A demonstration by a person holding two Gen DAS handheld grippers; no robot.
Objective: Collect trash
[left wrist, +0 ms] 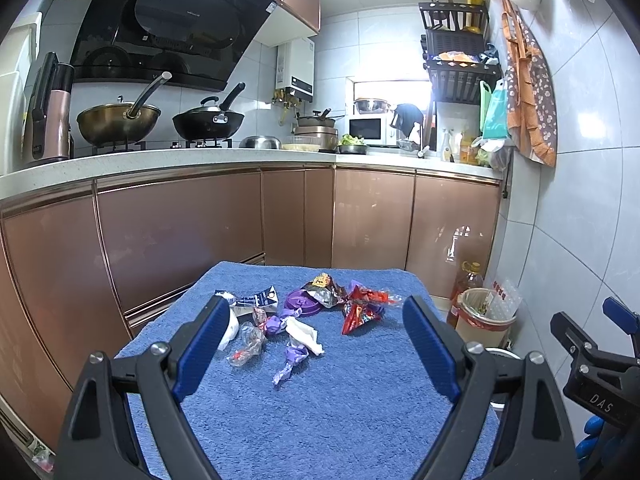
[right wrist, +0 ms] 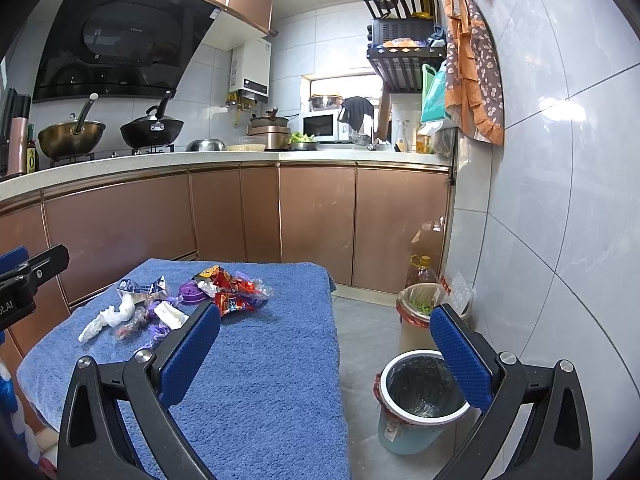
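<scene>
Trash lies on a table under a blue towel (left wrist: 328,400): red snack wrappers (left wrist: 362,306), a purple lid (left wrist: 302,303), purple candy wrappers (left wrist: 290,362), a white tissue (left wrist: 305,336), a clear wrapper (left wrist: 248,344) and a blue-white carton (left wrist: 256,300). The pile also shows in the right wrist view (right wrist: 192,300). My left gripper (left wrist: 314,344) is open and empty, above the towel just short of the pile. My right gripper (right wrist: 326,350) is open and empty, over the table's right edge. A blue bin with a dark liner (right wrist: 420,396) stands on the floor to the right.
A second, beige bin (right wrist: 416,312) with scraps stands behind the blue one, beside an oil bottle (right wrist: 422,270). Brown cabinets (right wrist: 316,224) and a counter with woks (right wrist: 152,130) lie beyond the table. A tiled wall (right wrist: 560,220) is on the right.
</scene>
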